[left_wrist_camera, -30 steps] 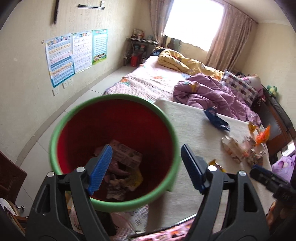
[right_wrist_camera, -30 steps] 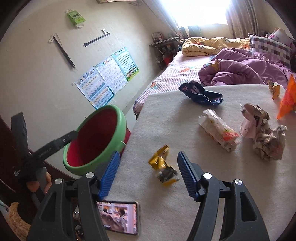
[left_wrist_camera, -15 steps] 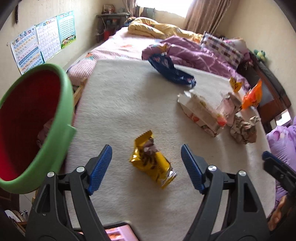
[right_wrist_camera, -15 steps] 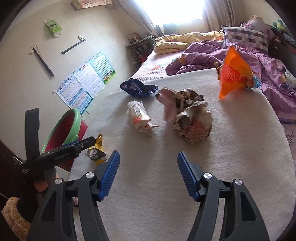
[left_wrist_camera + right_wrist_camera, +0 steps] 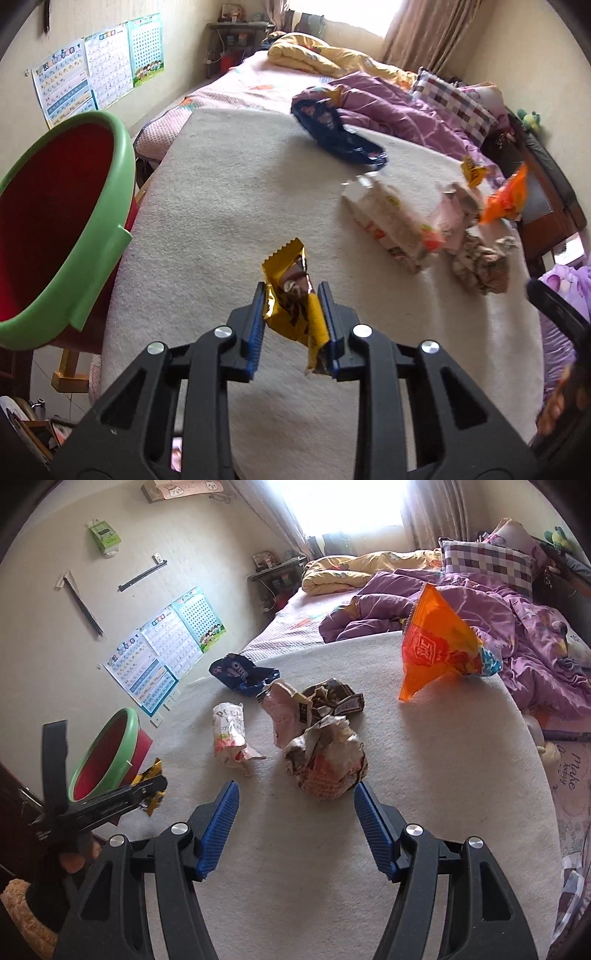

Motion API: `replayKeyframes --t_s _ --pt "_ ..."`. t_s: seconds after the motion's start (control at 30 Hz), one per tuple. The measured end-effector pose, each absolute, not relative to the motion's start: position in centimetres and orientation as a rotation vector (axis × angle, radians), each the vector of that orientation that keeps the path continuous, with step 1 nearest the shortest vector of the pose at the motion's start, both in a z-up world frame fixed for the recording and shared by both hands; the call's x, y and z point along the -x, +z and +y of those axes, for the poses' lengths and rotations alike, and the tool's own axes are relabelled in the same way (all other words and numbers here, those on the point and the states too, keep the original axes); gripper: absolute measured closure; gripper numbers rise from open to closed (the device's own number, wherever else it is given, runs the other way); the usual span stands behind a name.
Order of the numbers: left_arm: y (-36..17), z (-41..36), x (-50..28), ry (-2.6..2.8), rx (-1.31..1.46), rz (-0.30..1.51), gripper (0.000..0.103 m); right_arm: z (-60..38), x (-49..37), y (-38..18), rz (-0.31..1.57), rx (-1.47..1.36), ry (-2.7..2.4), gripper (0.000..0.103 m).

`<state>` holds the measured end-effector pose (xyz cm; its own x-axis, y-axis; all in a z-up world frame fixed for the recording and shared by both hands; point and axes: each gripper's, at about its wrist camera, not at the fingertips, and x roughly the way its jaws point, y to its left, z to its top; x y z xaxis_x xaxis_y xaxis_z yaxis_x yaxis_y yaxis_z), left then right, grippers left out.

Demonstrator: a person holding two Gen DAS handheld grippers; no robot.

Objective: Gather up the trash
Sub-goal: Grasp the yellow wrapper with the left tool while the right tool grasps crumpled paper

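Observation:
On the cream-covered table (image 5: 406, 812) my left gripper (image 5: 292, 291) has its blue pads pressed on a yellow snack wrapper (image 5: 288, 269), and its jaws are closing. Left of it stands the red bin with a green rim (image 5: 92, 206). My right gripper (image 5: 295, 788) is open, its fingers either side of the near edge of a crumpled paper ball (image 5: 325, 760) without touching it. Further out lie a white packet (image 5: 229, 731), a pink and brown crumpled wrapper (image 5: 295, 709), a blue wrapper (image 5: 240, 672) and an orange bag (image 5: 436, 646).
The bin (image 5: 127, 734) sits off the table's left edge on a wooden stand (image 5: 66, 369). Behind the table is a bed with a purple quilt (image 5: 461, 605) and a checked pillow (image 5: 487, 561). Posters (image 5: 99, 70) hang on the left wall.
My left gripper swung from above the bin to the table and closed on the yellow wrapper. My right gripper moved right across the table, from the yellow wrapper to the crumpled ball.

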<state>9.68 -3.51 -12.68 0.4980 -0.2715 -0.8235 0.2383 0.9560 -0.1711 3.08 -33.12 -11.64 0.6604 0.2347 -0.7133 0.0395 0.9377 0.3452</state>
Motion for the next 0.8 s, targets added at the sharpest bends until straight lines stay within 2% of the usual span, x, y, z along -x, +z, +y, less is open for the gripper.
replayKeyframes --t_s 0.07,0.5,0.8 --pt "-11.8 -4.3 -8.3 -0.333 0.052 0.986 0.077 -33.6 -4.2 -11.8 0.848 -0.348 0.106 0.037" --pt "-11.0 -9.9 -3.6 -0.504 -0.016 0.995 0.077 -33.3 -6.9 -14.6 0.915 -0.333 0.118 0.037" --pt "-11.3 -9.3 -3.3 -0.497 -0.005 1.008 0.076 -33.1 -7.7 -14.9 0.937 -0.360 0.104 0.037"
